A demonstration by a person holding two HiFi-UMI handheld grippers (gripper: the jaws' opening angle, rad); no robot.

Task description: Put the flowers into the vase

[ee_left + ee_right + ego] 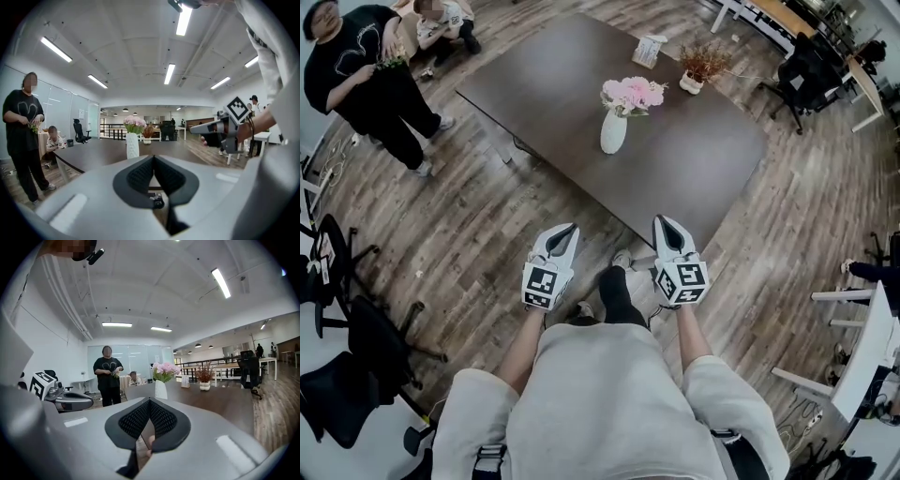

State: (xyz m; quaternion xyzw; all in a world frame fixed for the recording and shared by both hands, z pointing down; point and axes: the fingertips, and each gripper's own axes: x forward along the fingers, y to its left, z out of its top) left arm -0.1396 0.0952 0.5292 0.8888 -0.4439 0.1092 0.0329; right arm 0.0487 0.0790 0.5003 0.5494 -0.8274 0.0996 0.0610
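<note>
Low in the head view, the left gripper (pixel 569 228) and the right gripper (pixel 660 221) point side by side towards the table. Each is a smooth white shell with a black-and-white marker cube at its back. Both claws are clenched: in each gripper view the ribbed black pads meet in a closed point with nothing caught between them.

Under them runs a plank floor (pixel 487 216) of grey-brown wood grain. Just past the tips begins the table (pixel 703 159), a broad, dark, matte slab set cornerwise across the middle of the frame. A little left of its centre stands the vase (pixel 613 133), upright, white, narrow at the neck and rounded lower down. The flowers (pixel 633 94) are in it: a full pink bunch, soft and ruffled, with green below the heads.

Farther up and to the right sits a small pale pot (pixel 691 84) of dry reddish sprigs, with a little card stand (pixel 649 51) near it. In the upper left corner a person in black (pixel 366 80) stands on the floor, off the table's left end.
</note>
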